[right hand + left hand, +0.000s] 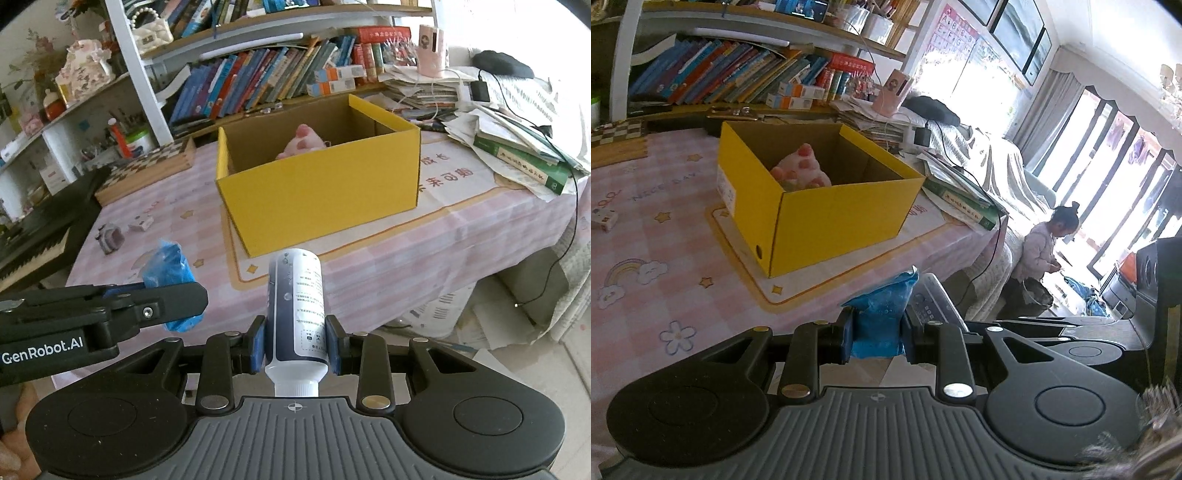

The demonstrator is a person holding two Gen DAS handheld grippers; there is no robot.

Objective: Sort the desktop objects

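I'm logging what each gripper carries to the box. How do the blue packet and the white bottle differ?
The blue packet is soft, crinkled plastic; the white bottle is rigid and smooth, with a dark printed label.
The packet sits in the left gripper; the bottle sits in the right gripper, cap toward the camera.
Shared: each is clamped between blue pads, held short of the yellow box.
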